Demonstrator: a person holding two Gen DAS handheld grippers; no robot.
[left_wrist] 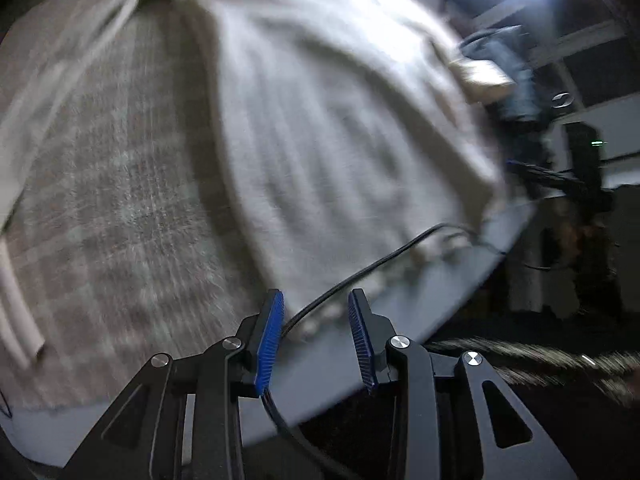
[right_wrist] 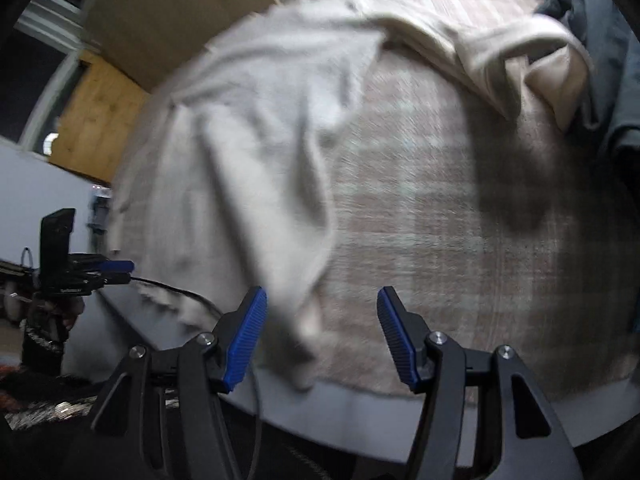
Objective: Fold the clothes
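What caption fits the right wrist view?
Open right gripper hovers above a rumpled pale garment on a plaid tablecloth.

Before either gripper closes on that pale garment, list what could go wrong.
1. A black cable runs across the table edge between the left gripper fingers; closing there may pinch cable rather than cloth.
2. The pale garment lies bunched in folds, so the open right gripper might catch several layers and fold it crooked.
3. Both views are motion-blurred, so hem edges are hard to locate; a grab could miss.
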